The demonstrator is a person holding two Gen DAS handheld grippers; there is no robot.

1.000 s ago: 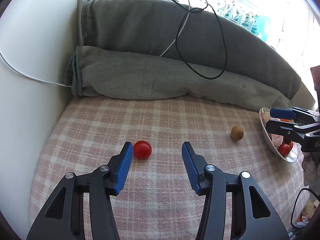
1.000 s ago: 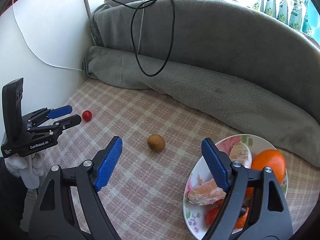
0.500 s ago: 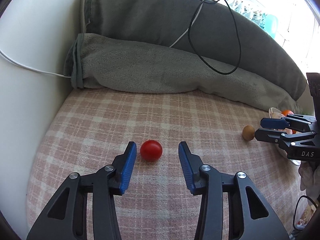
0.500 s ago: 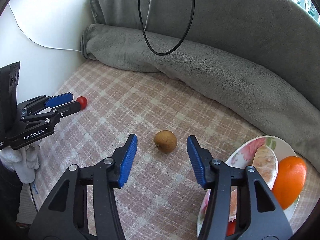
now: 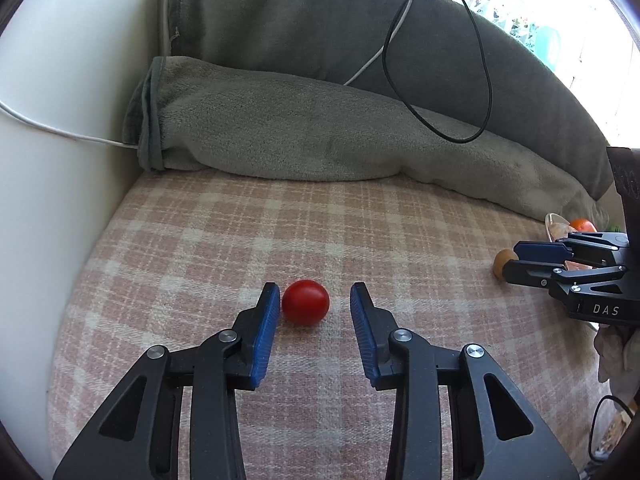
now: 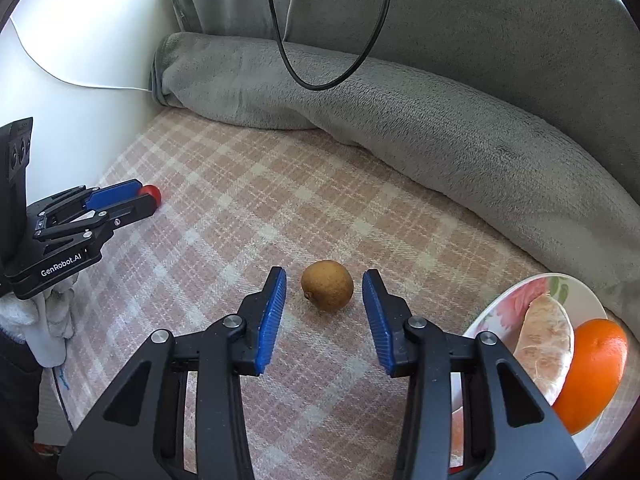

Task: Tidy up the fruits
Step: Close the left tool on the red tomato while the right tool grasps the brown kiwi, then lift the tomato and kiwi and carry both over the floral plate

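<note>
A small red tomato (image 5: 305, 307) lies on the plaid cloth between the blue pads of my left gripper (image 5: 314, 293); the jaws are closing, the left pad nearly touches it and a gap stays on the right. A brown kiwi (image 6: 327, 285) sits between the tips of my right gripper (image 6: 325, 283), whose jaws are also closing, with gaps on both sides. At the right stands a flowered plate (image 6: 496, 304) with an orange (image 6: 592, 372) and peeled citrus segments (image 6: 544, 340). Each gripper shows in the other's view: right gripper (image 5: 516, 262), left gripper (image 6: 142, 196).
A rolled grey blanket (image 5: 320, 136) and a grey cushion behind it bound the far side. A black cable (image 5: 440, 80) hangs over them. A white wall (image 5: 48, 160) with a white cord closes the left side. A gloved hand (image 6: 44, 320) holds the left gripper.
Both grippers' jaws have narrowed. The left one came in around the tomato. The right one dropped and moved left from over the plate until the kiwi sat between its tips.
</note>
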